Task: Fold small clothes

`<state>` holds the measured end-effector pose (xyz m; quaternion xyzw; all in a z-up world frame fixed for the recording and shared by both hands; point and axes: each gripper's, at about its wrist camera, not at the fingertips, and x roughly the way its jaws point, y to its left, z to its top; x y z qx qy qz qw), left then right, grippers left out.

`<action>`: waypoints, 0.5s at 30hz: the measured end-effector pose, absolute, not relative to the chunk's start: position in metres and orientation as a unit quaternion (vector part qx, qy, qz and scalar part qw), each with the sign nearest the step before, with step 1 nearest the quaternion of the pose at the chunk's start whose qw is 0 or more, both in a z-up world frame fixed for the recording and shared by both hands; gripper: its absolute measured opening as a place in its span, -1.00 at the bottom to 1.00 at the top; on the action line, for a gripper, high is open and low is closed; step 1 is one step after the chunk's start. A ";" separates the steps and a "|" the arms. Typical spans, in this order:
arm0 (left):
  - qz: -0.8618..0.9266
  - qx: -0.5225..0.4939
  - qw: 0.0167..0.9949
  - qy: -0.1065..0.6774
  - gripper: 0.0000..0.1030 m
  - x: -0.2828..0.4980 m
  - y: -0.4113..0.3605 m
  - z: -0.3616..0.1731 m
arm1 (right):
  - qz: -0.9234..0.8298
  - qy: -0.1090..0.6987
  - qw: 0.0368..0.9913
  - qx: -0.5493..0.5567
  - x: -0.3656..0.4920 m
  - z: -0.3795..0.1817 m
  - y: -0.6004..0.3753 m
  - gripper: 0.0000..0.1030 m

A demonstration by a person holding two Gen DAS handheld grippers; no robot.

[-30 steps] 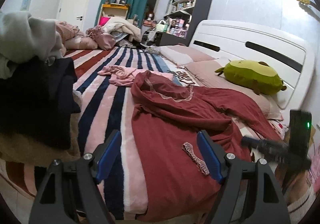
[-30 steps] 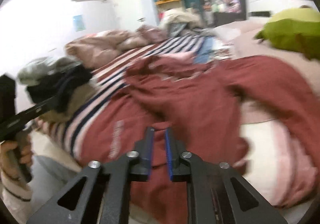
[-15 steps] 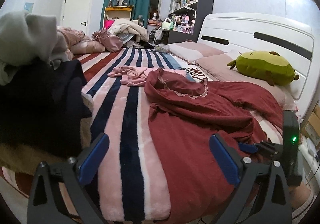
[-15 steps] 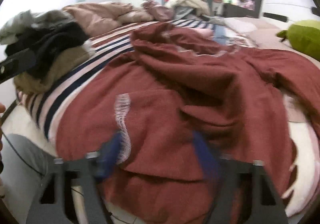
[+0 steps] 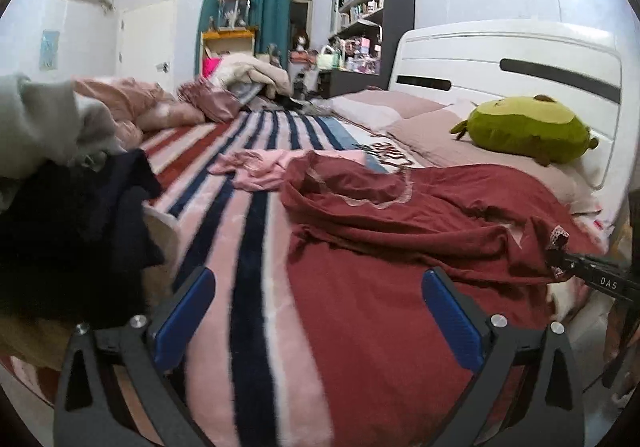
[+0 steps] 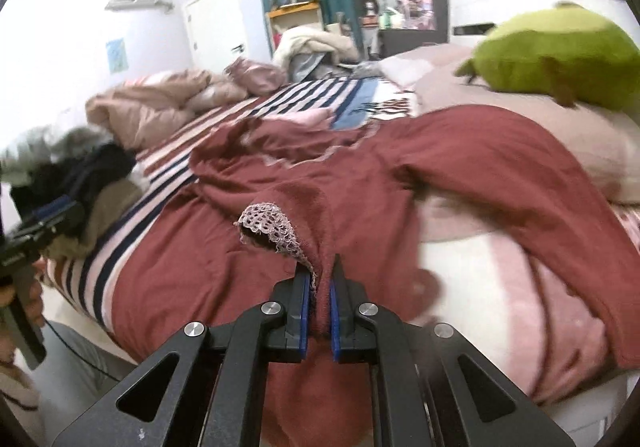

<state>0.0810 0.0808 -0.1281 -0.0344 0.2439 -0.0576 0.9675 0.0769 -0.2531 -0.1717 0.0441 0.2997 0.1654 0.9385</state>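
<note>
My right gripper (image 6: 319,289) pinches the lace-trimmed cuff of the crumpled dark red garment (image 5: 384,247) spread across the near bed, left gripper (image 5: 316,311) wide and empty, folding barely begun.

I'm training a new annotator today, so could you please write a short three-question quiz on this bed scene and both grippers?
1. True or false: the right gripper is shut on the red garment.
2. What edges the pinched part of the cloth? A) a zip B) pale lace trim C) buttons
3. Fill in: the left gripper is ____ and holds nothing.

Key
1. True; red cloth sits pinched between its closed jaws.
2. B
3. open; its fingers stand wide apart above the striped blanket.
</note>
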 end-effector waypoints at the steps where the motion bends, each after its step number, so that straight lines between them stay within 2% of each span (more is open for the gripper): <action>1: -0.064 -0.044 0.965 0.249 0.98 0.085 0.081 -0.127 | 0.164 0.300 0.938 0.052 0.076 -0.171 -0.260 -0.95; 9: -0.081 -0.059 0.957 0.272 0.98 0.131 0.075 -0.126 | 0.211 0.341 0.905 0.140 0.051 -0.196 -0.302 -0.92; 11: -0.083 -0.049 0.953 0.287 0.98 0.149 0.071 -0.131 | 0.200 0.349 0.907 0.123 0.047 -0.201 -0.303 -0.89; 12: -0.081 -0.042 0.952 0.293 0.98 0.156 0.070 -0.134 | 0.188 0.347 0.912 0.110 0.045 -0.200 -0.306 -0.68; 13: -0.081 -0.031 0.949 0.302 0.98 0.165 0.069 -0.138 | 0.183 0.343 0.915 0.105 0.044 -0.198 -0.309 -0.36; 15: -0.088 -0.010 0.942 0.324 0.97 0.187 0.064 -0.147 | 0.179 0.327 0.921 0.110 0.044 -0.186 -0.319 -0.10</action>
